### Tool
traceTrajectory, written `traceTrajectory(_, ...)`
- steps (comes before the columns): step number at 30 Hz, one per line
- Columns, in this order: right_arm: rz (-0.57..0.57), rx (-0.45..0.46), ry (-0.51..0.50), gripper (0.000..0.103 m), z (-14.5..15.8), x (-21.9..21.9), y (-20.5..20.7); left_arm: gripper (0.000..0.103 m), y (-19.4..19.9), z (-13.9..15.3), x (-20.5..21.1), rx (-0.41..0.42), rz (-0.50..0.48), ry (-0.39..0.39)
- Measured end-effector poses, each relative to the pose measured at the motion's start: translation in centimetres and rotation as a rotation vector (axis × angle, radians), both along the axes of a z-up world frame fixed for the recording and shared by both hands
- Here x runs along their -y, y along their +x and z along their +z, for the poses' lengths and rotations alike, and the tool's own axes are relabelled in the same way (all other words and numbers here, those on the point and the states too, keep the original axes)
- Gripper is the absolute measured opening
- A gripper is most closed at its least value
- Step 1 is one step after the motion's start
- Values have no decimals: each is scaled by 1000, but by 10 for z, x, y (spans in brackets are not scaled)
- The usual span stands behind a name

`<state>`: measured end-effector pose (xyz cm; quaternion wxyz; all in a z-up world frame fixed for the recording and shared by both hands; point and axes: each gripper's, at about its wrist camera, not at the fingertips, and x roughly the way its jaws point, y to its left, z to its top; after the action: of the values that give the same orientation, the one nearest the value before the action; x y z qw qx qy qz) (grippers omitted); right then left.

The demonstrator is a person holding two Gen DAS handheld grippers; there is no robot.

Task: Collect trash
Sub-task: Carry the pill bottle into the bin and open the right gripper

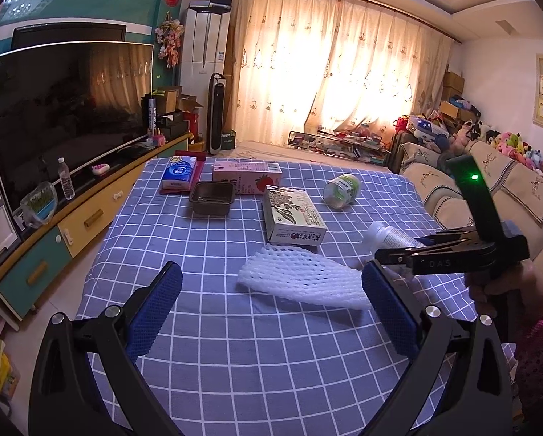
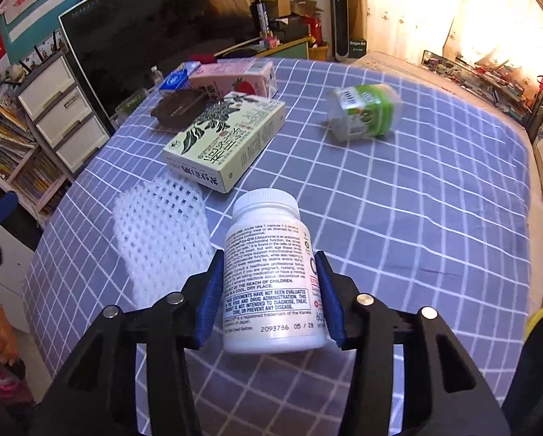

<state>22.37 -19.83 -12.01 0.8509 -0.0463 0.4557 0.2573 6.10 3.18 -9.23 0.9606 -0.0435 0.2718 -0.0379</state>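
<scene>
Trash items sit scattered on a blue-and-white checked tablecloth.

Right gripper: blue pads clamped on both sides of a white pill bottle, cap pointing away from the camera, printed label facing up. Bottle looks lifted just off the cloth, though contact underneath can't be confirmed. From the left wrist view the same bottle shows at the tip of the right gripper, near the table's right edge, with a hand on the handle.

Left gripper: jaws wide apart, nothing between the pads, hovering over the near part of the cloth.

Other items:
- White foam net sleeve: flat on the cloth, just ahead of the left gripper and just left of the bottle.
- Cream box with leaf print: lying flat past the foam net.
- Clear plastic jar with green label: on its side, well apart from the box, toward the far right.
- Dark square tray: touching or nearly touching the pink strawberry carton behind it.
- Blue tissue pack: far left corner, beside the carton.

TV stands on a low cabinet left of the table; sofa on the right.
</scene>
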Motion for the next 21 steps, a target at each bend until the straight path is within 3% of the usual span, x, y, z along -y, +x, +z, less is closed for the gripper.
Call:
traceTrajectory(4, -53, 29, 16, 46, 12, 28, -12, 98, 1, 0, 6, 1, -16, 5)
traceTrajectory(9, -196, 45, 18, 47, 19, 88, -22, 98, 4, -2, 16, -2, -41, 8)
traceTrajectory(15, -464, 2, -8, 47, 0, 191, -29, 98, 12, -3, 36, -12, -75, 20)
traceTrajectory(21, -713, -79, -73, 47, -38, 284, -30, 98, 21, -6, 54, -27, -104, 27)
